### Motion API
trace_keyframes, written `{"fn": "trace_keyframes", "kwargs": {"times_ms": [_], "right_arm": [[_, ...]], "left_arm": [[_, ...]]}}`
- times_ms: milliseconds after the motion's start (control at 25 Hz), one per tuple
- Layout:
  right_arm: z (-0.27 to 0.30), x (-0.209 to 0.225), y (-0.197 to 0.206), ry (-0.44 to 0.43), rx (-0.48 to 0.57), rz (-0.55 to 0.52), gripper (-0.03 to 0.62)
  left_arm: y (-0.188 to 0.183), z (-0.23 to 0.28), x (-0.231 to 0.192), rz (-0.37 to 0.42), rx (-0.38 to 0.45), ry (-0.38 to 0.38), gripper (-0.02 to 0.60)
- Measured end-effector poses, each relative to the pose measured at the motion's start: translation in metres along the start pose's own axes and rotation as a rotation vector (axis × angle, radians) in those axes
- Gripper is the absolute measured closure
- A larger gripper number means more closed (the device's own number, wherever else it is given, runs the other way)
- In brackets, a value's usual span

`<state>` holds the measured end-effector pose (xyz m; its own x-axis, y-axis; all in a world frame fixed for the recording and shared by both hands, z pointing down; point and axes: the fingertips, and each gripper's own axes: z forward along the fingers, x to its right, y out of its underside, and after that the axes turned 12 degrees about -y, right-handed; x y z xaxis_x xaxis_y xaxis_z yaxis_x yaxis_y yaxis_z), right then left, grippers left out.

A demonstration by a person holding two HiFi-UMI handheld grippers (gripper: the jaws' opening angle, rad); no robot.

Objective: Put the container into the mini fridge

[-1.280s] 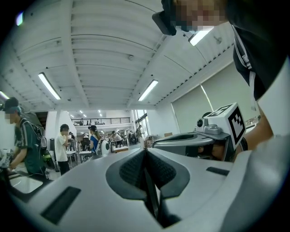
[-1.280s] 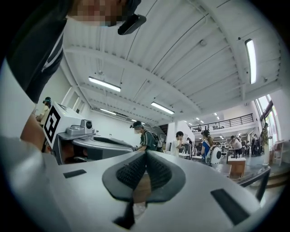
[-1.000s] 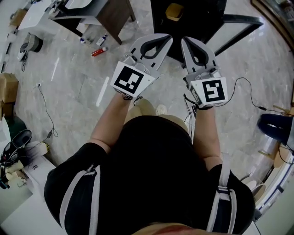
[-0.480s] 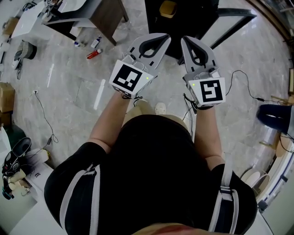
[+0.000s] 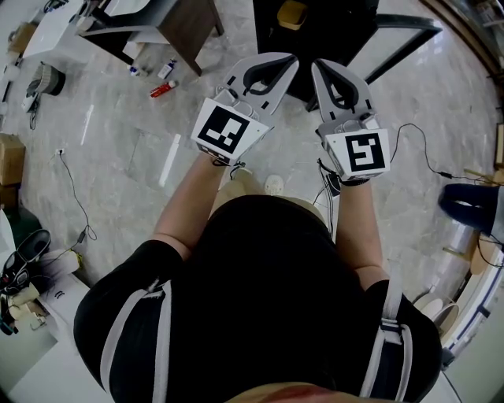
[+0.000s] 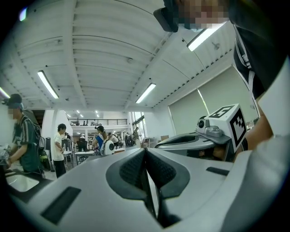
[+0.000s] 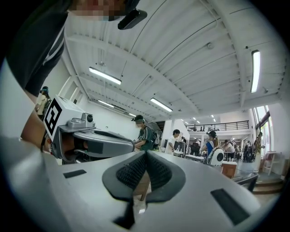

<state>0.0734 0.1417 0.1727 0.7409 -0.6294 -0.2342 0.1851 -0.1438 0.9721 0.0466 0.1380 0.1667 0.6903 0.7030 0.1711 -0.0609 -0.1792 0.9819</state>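
In the head view my left gripper [image 5: 285,61] and right gripper [image 5: 318,66] are held side by side in front of the person's chest, both shut with nothing between the jaws. A black boxy piece [image 5: 315,31] stands on the floor just beyond their tips, with a yellow object [image 5: 292,15] on it; I cannot tell whether these are the fridge and container. The left gripper view shows its pads [image 6: 136,170] pressed together, aimed toward the ceiling, with the right gripper [image 6: 199,138] beside it. In the right gripper view the pads [image 7: 156,172] also meet, with the left gripper [image 7: 97,142] alongside.
A wooden cabinet [image 5: 191,25], a red bottle [image 5: 164,88] and small bottles lie on the marble floor at the upper left. Cables [image 5: 77,197] trail across the floor left and right. Shoes [image 5: 27,248] sit at the far left. Several people [image 7: 145,133] stand in the hall.
Both grippers stay shut and side by side; they have shifted only slightly as the head camera moved.
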Motion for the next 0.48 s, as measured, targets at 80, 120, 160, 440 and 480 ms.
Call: {"fn": "trace_keyframes", "kwargs": {"times_ms": [80,120,160,440,480], "right_arm": [[-0.0005,-0.0011,-0.0012,-0.004,0.002,-0.001,0.557],[-0.0007,-0.0014,-0.0018,-0.006,0.003,-0.004,0.557],[-0.0008,-0.0017,-0.0025,-0.008,0.003,-0.006,0.557],[-0.0065,-0.0014,0.0002,-0.003,0.007,0.005,0.557],[-0.0075,-0.0013,0.0006,-0.001,0.007,0.006,0.557]], "left_arm": [[-0.0010,-0.0008,0.0006,0.006,-0.004,-0.002,0.557],[-0.0018,-0.0008,0.0007,0.010,-0.002,-0.003,0.557],[-0.0024,-0.0007,0.0008,0.015,-0.001,-0.005,0.557],[-0.0061,-0.0007,0.0059,0.028,0.003,-0.004,0.557],[-0.0066,-0.0009,0.0066,0.029,0.003,-0.004,0.557]]}}
